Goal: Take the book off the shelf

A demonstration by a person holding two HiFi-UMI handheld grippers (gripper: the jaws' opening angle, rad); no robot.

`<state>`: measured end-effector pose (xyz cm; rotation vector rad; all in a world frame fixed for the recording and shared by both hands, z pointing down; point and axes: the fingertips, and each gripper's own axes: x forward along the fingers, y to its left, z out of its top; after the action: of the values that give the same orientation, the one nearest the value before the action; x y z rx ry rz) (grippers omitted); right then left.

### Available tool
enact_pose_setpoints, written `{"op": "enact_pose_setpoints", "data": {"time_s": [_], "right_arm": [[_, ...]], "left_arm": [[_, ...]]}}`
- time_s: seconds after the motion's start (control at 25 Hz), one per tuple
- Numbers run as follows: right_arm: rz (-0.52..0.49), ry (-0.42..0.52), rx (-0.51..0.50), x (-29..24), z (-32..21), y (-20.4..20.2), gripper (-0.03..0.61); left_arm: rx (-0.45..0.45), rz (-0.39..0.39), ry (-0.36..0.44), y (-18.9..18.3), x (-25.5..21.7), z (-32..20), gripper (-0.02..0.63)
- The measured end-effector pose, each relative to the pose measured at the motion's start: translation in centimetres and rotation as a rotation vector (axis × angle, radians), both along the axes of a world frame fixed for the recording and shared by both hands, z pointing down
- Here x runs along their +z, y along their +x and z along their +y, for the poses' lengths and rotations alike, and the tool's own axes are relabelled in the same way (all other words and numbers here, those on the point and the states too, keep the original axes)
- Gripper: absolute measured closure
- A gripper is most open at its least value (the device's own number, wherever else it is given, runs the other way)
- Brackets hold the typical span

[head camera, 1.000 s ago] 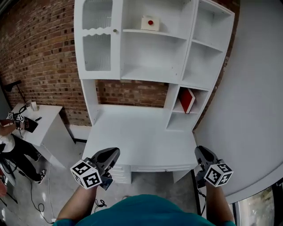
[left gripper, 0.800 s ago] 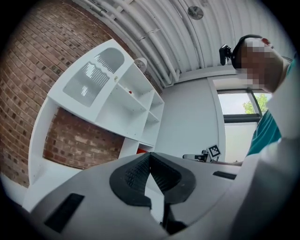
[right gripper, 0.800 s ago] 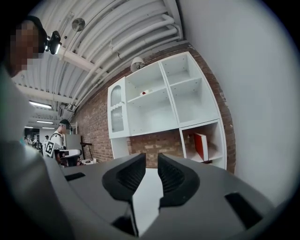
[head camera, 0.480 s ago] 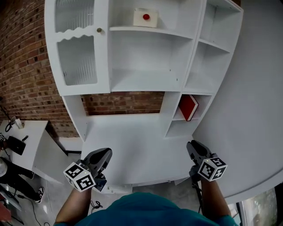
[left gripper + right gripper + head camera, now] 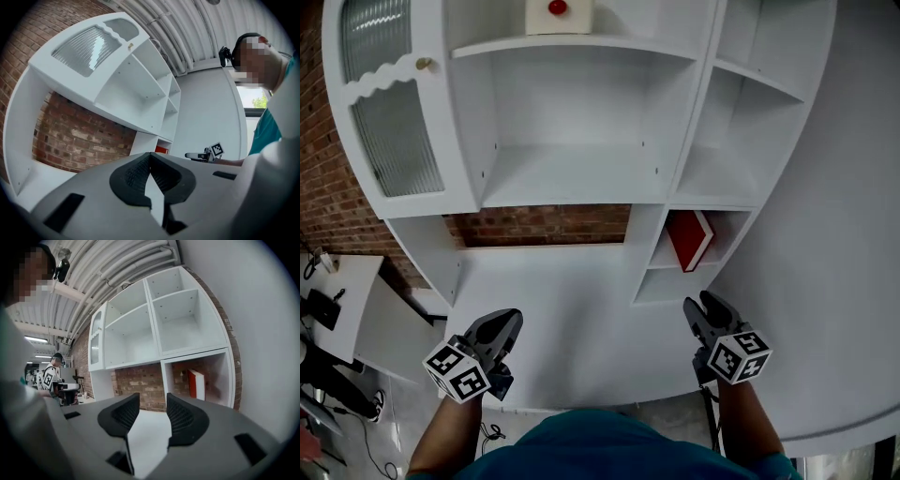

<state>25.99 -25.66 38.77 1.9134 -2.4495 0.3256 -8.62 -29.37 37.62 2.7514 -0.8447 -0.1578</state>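
book (image 5: 687, 239), red with white page edge, stands on end in low right compartment of shelf unit (image 5: 581, 178), leaning a little to one side. nothing touches it. compartment sits under the tall right-hand bays and beside the brick wall (image 5: 544, 225) showing behind the desk (image 5: 553, 309).

right gripper (image 5: 701, 305) is held over the desk's right front corner, pointed toward that compartment, near it but clear of the book. right gripper view confirms: jaws stand apart at a moderate gap, having just been opening, with only bare desk top between them; book (image 5: 197, 384) appears up and to the right of the jaw line.

left gripper (image 5: 502, 323) is held over the desk's left front edge, well apart from the book. left gripper view shows its jaws together at the tips, nothing between them; book (image 5: 161, 150) is visible only as a small red patch beyond.

upper shelf carries a small white box (image 5: 556, 11) with a red dot. glass door (image 5: 394, 141) at upper left is closed.
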Motion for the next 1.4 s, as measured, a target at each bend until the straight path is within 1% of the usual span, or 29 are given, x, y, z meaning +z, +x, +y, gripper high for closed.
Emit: {"op": "enact_pose_setpoints", "data": {"time_s": [0.04, 0.12, 0.2, 0.28, 0.4, 0.56, 0.84, 1.12, 1.4], "right_arm": [[0.017, 0.005, -0.006, 0.5, -0.9, 1.4, 0.394], [0.038, 0.0, -0.009, 1.7, -2.5, 4.3, 0.378], [0.031, -0.016, -0.012, 2.6, -4.0, 6.9, 0.362], [0.024, -0.03, -0.012, 3.4, -5.5, 8.8, 0.344], [0.032, -0.037, 0.008, 4.3, -7.4, 10.5, 0.329], [0.083, -0.047, 0.045, 5.4, -10.0, 11.1, 0.308], [0.157, -0.069, 0.145, 7.0, -14.4, 11.7, 0.283], [0.205, -0.063, 0.177, 7.5, -18.1, 12.1, 0.275], [0.205, -0.048, 0.204, 7.7, -20.8, 12.4, 0.276]], "left_arm": [[-0.026, -0.003, 0.0, 1.1, 0.2, -0.6, 0.603], [-0.073, 0.016, -0.011, 3.2, 0.5, -1.4, 0.603], [-0.103, 0.041, -0.032, 5.1, 0.7, -2.1, 0.603], [-0.116, 0.033, -0.045, 6.7, 1.0, -2.5, 0.603], [-0.109, 0.005, -0.043, 8.4, 1.5, -2.9, 0.603], [-0.068, -0.016, -0.04, 9.3, 2.5, -4.0, 0.603], [-0.008, -0.027, -0.074, 9.7, 5.0, -6.6, 0.603], [0.011, -0.017, -0.103, 10.8, 6.5, -8.0, 0.603], [0.008, -0.022, -0.123, 10.9, 7.5, -8.7, 0.603]]}}
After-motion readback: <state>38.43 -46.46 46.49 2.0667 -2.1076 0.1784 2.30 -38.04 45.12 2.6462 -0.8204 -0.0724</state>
